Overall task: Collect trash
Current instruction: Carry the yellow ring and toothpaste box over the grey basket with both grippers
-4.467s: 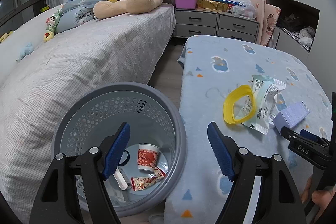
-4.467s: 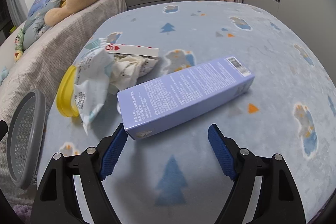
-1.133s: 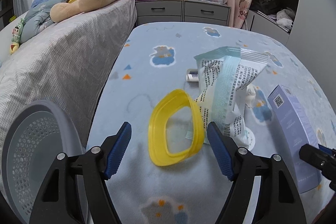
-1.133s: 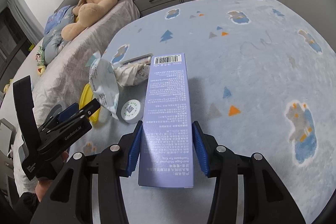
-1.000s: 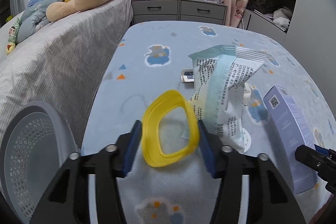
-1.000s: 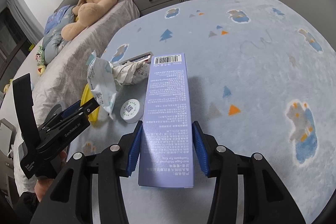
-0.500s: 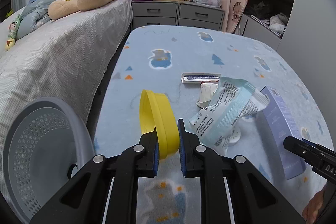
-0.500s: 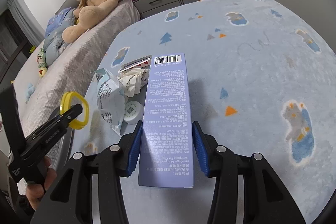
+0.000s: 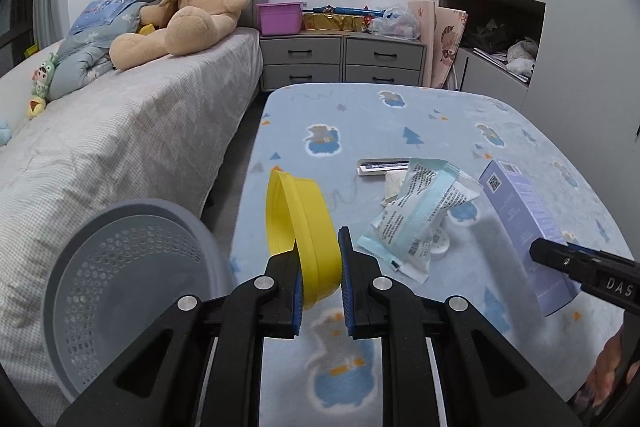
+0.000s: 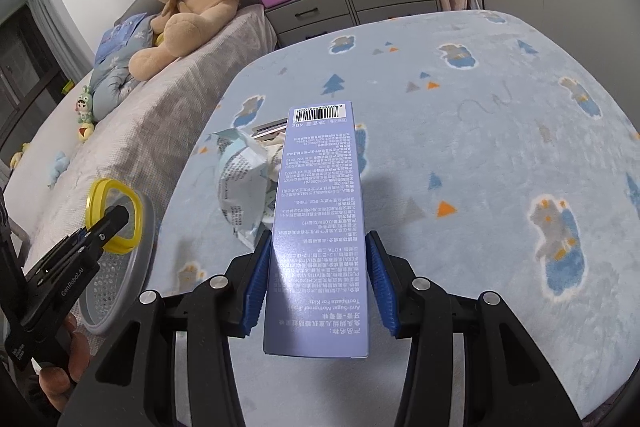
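- A grey perforated plastic waste basket [image 9: 132,291] is taken as the landmark; it stands on the floor between the grey bed [image 9: 120,131] and the blue fleece blanket [image 9: 440,123].
- Just right of the basket rim, the left gripper [image 9: 320,279] is seen clamped on a yellow ring-shaped plastic lid [image 9: 300,227], which is held on edge and lifted off the blanket. Thin, smooth plastic is judged liable to flex or slip, so a steady pinch is advised until the lid hangs over the basket mouth, and only then a release.
- Further right of the basket, a crinkled white-and-blue printed wrapper [image 9: 420,211], a small round white cap [image 9: 438,247], crumpled white paper [image 9: 394,183] and a flat white card [image 9: 380,165] are left lying on the blanket as trash to collect.
- Farthest right of the basket, the right gripper [image 10: 318,283] is closed across the width of a long lilac cardboard toothpaste box [image 10: 320,223], raised above the blanket. The rigid box is judged best carried level and dropped end-first into the basket, clear of the left gripper.
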Tool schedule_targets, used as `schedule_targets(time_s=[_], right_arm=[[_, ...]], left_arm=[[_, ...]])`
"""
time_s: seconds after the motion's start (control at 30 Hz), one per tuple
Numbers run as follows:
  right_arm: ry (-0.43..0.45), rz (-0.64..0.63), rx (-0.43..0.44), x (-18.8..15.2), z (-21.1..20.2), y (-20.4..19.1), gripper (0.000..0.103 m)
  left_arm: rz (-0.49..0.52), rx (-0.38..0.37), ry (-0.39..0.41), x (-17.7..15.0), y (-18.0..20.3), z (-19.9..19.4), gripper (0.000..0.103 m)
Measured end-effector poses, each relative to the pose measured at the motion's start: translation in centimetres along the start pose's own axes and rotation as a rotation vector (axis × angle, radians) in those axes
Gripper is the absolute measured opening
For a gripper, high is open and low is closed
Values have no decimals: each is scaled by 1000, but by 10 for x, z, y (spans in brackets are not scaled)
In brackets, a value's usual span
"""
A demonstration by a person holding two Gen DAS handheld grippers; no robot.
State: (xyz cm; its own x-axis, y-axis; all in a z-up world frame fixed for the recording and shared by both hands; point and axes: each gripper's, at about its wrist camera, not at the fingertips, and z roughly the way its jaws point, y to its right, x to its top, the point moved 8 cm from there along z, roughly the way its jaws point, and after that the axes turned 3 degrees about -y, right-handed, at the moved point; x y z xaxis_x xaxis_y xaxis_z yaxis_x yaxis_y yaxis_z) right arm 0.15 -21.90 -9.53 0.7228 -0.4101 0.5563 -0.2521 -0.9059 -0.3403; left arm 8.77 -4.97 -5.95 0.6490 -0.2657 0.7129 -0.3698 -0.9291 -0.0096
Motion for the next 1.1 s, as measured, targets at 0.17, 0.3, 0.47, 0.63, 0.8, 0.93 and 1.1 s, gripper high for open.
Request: schedule_targets(time_s=[0.17,0.3,0.47,0.63,0.8,0.93,1.1], right_arm=[[6,-13,8,-1,-5,-15,45],[8,-34,26,1,-7,-33,45],[4,-67,49,0,-7,-57,45],[-6,-113,71,-1,-3,-87,45],[-23,-158,95,-5,3,-117,45],[-40,-197,119,-8,11,-142,45],[-63,-244,153,-14,22,-174,45]], left_arm=[[-31,8,9,-1,-21,-14,15],[-40,36,-20,-7,-39,-18,15],[-85,45,-25,-8,-61,-27,15],[-126,63,-22,-9,-82,-37,15],[-152,76,-34,-12,-99,-43,15],[-164,97,-43,-17,-114,-49,15],[-176,129,-59,-21,-138,-51,15]])
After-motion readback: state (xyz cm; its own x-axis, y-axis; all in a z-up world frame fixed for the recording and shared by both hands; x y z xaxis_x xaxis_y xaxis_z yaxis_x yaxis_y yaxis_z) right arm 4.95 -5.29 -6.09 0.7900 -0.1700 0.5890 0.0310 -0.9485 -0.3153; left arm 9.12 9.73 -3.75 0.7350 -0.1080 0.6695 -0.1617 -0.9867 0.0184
